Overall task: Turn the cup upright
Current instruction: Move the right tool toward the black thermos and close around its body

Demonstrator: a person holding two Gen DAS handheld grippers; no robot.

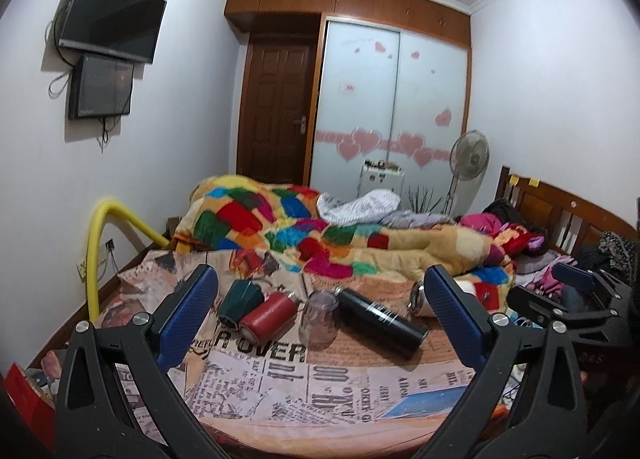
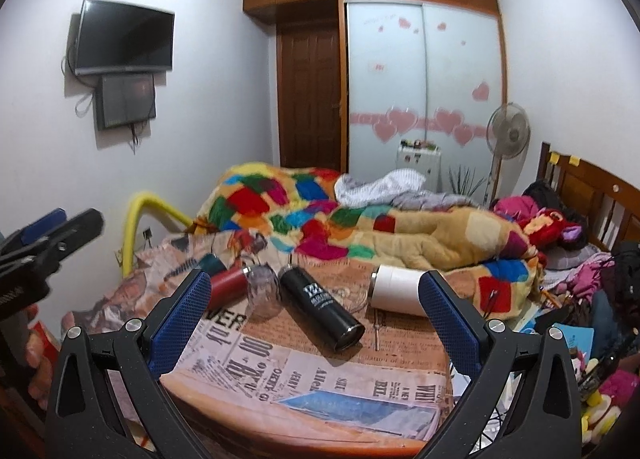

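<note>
Several cups lie on a round table (image 1: pixel 360 411) covered with a newspaper-print cloth. A clear glass cup (image 1: pixel 319 318) stands mouth down; it also shows in the right wrist view (image 2: pixel 263 291). A black flask (image 1: pixel 380 318) (image 2: pixel 322 311), a red flask (image 1: pixel 269 315) (image 2: pixel 226 286), a dark green cup (image 1: pixel 240 298) and a white cup (image 2: pixel 398 289) lie on their sides. My left gripper (image 1: pixel 320 319) is open and empty, short of the cups. My right gripper (image 2: pixel 316 315) is open and empty, the black flask lying between its fingers' lines.
Behind the table is a bed with a patchwork blanket (image 1: pixel 320 235). A yellow pipe (image 1: pixel 100 243) stands at the left wall. Clutter (image 2: pixel 580 299) lies to the right of the table. The right gripper shows at the right edge of the left wrist view (image 1: pixel 576 291).
</note>
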